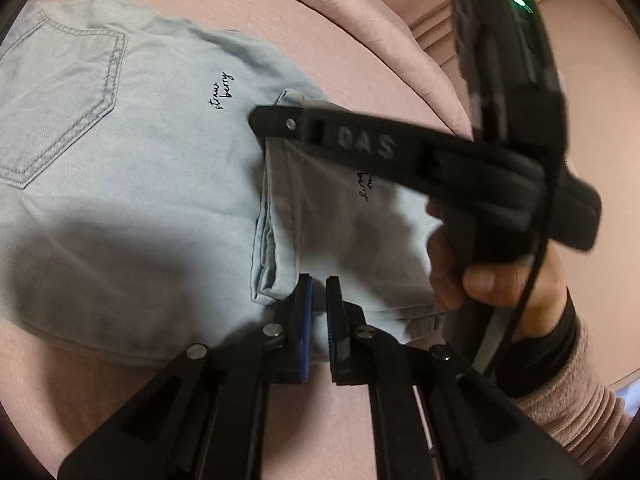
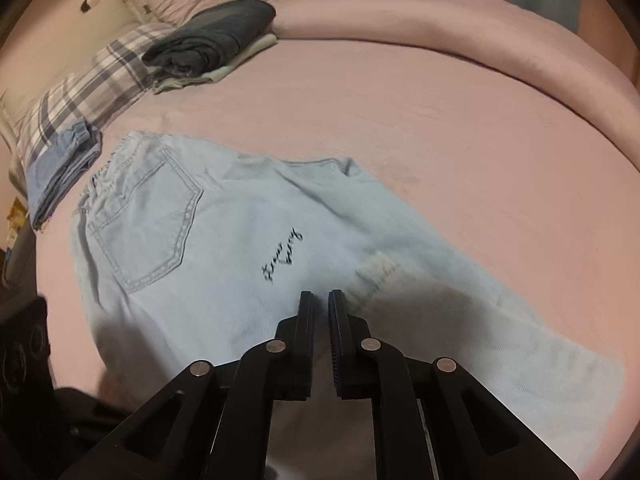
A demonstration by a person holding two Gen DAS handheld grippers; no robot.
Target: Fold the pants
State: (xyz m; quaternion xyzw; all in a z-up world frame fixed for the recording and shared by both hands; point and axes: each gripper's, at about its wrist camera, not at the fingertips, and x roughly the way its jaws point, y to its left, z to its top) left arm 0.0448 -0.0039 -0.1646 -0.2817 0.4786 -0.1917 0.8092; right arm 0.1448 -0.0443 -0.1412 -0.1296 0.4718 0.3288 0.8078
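Pinching the pants (image 1: 140, 184) hem edge, left gripper (image 1: 319, 280) jaws clenched; right gripper (image 2: 320, 296) likewise, open bedsheet (image 2: 440, 120) beyond

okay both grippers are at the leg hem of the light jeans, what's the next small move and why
Probably lift the hem and carry it toward the back pocket. Both the left gripper and right gripper look shut on denim, and the pants lie only partly folded.

The pants (image 2: 224, 248) are lying flat on the bed (image 2: 400, 120), leg end folded over onto the seat part. Behind them at the left, a folded stack (image 2: 212, 46) is sitting beside a checked pillow (image 2: 92, 80); a folded garment (image 2: 60, 176) is lying just left of the waistband.
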